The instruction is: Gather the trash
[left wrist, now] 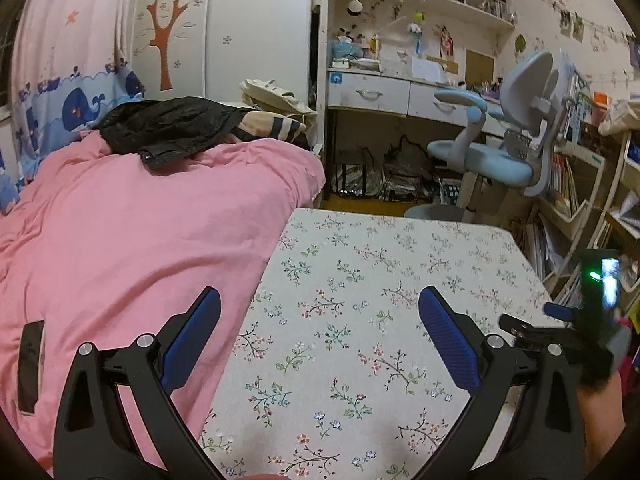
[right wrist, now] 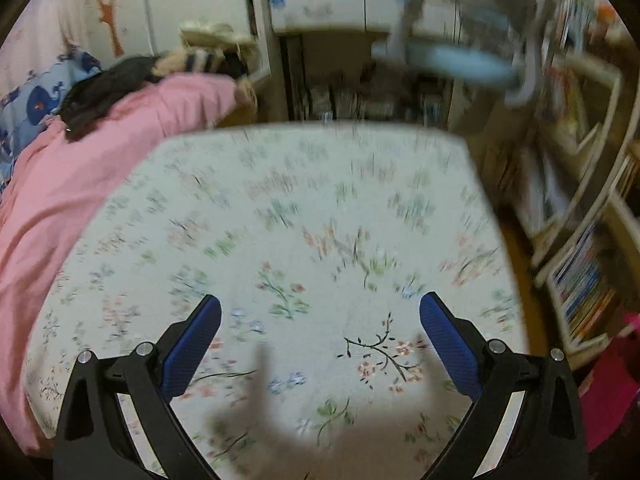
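Both hand-held grippers, left [left wrist: 320, 320] and right [right wrist: 320, 320], spread wide, grasping nothing; no trash visible on floral worktop [left wrist: 380, 248] toward 12 o'clock.

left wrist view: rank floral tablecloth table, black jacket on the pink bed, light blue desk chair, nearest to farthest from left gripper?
From the left gripper:
1. Floral tablecloth table, directly below and ahead.
2. Black jacket on the pink bed, far left.
3. Light blue desk chair, far right by the desk.
Jacket and chair are close to call.
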`<action>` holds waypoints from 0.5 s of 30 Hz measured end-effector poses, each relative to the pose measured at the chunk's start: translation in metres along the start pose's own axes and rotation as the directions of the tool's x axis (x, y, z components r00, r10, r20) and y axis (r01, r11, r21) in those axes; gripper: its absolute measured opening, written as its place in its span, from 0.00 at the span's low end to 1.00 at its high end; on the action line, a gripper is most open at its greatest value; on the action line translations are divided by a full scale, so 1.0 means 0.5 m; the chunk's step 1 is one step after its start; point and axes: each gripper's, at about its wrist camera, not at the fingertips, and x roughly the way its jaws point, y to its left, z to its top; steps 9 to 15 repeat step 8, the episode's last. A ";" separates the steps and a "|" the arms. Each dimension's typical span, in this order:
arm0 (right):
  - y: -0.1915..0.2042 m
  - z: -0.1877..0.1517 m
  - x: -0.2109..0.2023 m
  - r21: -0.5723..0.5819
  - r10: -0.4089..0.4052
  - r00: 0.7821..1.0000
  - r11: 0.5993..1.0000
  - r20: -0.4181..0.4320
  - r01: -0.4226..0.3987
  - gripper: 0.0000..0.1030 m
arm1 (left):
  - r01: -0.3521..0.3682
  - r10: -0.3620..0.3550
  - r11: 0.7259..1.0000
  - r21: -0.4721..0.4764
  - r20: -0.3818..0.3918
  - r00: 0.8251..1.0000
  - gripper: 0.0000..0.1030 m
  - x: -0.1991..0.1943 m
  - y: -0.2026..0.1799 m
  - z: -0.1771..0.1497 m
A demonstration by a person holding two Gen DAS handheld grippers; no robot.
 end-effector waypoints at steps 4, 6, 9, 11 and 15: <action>-0.016 0.004 0.059 -0.009 -0.065 0.996 0.998 -0.062 0.064 0.93 | -0.003 0.005 0.999 0.034 -0.072 0.997 0.93 0.023 -0.011 0.001; -0.011 0.009 0.066 -0.031 -0.096 0.994 0.995 -0.059 0.094 0.93 | 0.009 -0.007 1.000 0.021 -0.080 0.997 0.93 0.026 -0.009 0.002; -0.008 0.016 0.082 -0.049 -0.116 0.990 0.992 -0.080 0.113 0.93 | 0.015 -0.013 1.000 0.019 -0.084 0.996 0.93 0.026 -0.009 0.001; -0.008 0.016 0.082 -0.049 -0.116 0.990 0.992 -0.080 0.113 0.93 | 0.015 -0.013 1.000 0.019 -0.084 0.996 0.93 0.026 -0.009 0.001; -0.008 0.016 0.082 -0.049 -0.116 0.990 0.992 -0.080 0.113 0.93 | 0.015 -0.013 1.000 0.019 -0.084 0.996 0.93 0.026 -0.009 0.001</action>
